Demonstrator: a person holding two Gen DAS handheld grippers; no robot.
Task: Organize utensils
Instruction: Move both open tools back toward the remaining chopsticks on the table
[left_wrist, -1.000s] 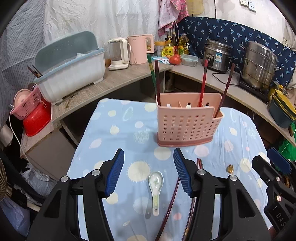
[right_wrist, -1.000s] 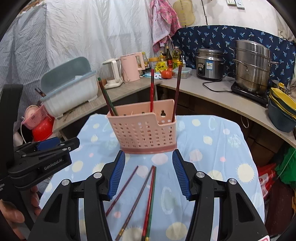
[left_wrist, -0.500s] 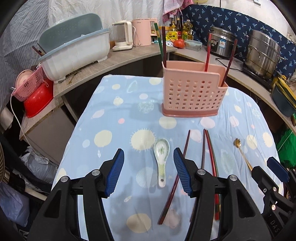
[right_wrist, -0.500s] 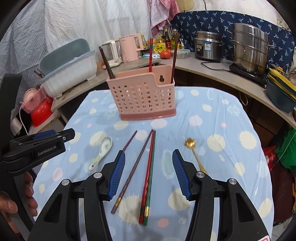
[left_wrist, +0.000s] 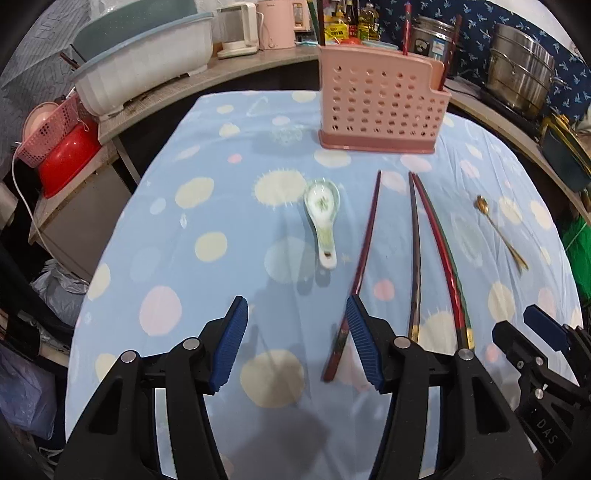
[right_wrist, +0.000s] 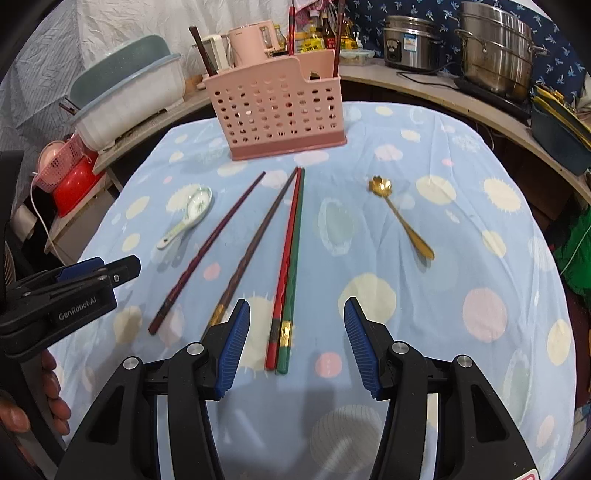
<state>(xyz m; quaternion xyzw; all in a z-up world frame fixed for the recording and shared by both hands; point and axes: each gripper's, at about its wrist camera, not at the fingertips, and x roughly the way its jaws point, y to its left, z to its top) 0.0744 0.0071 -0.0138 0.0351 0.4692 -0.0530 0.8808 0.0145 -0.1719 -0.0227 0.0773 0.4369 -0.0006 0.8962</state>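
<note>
right gripper (right_wrist: 293, 343) held spread, empty, above butt ends of red chopstick (right_wrist: 286, 258) and green chopstick (right_wrist: 294, 258), laid touching side by side on tablecloth (right_wrist: 461, 240). left gripper (left_wrist: 295, 343) likewise spread, empty. two darker chopsticks (right_wrist: 251, 243) lie left of pair, ceramic spoon (right_wrist: 190, 214) farther left, gold spoon (right_wrist: 400, 218) right. chopsticks judged light, stiff, slick; grip advised near thick butt. long axes run toward pink holder (right_wrist: 280, 110), tips toward it.

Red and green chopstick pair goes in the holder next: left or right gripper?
Right gripper, probably: it is open with the red and green chopstick pair lying between its fingers, while the left gripper sits over the dark chopstick.
</note>
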